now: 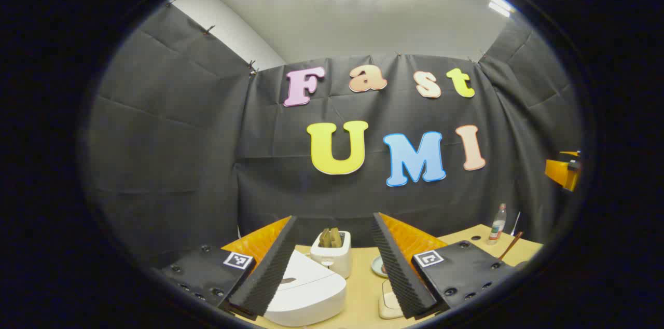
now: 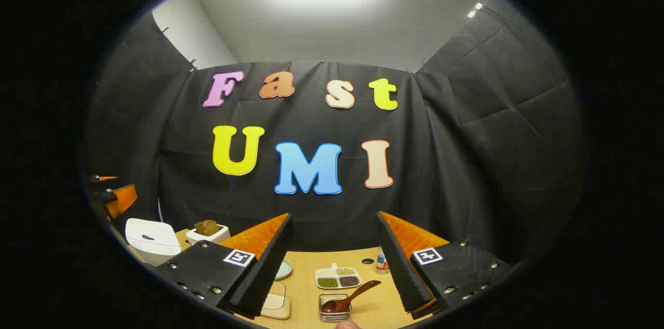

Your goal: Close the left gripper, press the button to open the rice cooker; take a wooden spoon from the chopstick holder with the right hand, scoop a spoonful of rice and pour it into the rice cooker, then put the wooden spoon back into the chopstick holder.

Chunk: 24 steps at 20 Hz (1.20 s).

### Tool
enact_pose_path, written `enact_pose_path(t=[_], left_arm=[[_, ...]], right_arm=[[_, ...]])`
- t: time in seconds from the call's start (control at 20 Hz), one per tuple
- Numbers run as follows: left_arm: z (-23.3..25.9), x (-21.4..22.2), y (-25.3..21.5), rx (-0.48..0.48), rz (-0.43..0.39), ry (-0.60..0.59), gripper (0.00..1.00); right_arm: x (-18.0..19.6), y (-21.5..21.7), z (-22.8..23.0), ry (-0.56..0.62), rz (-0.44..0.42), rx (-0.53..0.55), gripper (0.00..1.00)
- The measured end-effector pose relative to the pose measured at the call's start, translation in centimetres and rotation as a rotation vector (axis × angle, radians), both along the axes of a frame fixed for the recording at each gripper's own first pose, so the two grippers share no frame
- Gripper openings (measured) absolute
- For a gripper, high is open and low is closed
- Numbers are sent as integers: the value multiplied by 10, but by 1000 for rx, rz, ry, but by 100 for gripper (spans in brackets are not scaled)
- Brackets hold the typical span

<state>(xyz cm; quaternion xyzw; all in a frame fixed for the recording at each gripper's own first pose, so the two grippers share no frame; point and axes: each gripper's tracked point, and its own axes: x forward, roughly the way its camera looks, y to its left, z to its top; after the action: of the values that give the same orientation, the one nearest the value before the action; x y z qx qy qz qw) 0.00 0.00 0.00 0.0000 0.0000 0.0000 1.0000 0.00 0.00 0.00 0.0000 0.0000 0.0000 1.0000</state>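
Left gripper (image 1: 334,266) fingers spread wide, nothing held, above the white rice cooker (image 1: 306,290), lid down. Right gripper (image 2: 334,266) spread too, wooden spoon (image 2: 348,296) in its wire holder (image 2: 335,308) below. First press left fingers together, then push the lid button squarely.

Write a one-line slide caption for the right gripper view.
Open right tongs hover over the tan tabletop, framing a dark wooden spoon resting in a small wire holder near a white three-compartment grain dish.
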Motion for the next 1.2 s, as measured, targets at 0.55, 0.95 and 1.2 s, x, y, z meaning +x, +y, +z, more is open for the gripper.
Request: enact_pose_path(t=[0.55, 0.95, 1.2], left_arm=[[-4, 3, 2, 13, 19, -3, 95], [-5, 9, -3, 25, 14, 4, 95], [-6, 15, 4, 14, 33, 1, 97]], right_arm=[[7, 12, -5, 0, 36, -21, 95], [15, 11, -8, 4, 33, -9, 95], [19, 9, -7, 1, 28, -9, 95]])
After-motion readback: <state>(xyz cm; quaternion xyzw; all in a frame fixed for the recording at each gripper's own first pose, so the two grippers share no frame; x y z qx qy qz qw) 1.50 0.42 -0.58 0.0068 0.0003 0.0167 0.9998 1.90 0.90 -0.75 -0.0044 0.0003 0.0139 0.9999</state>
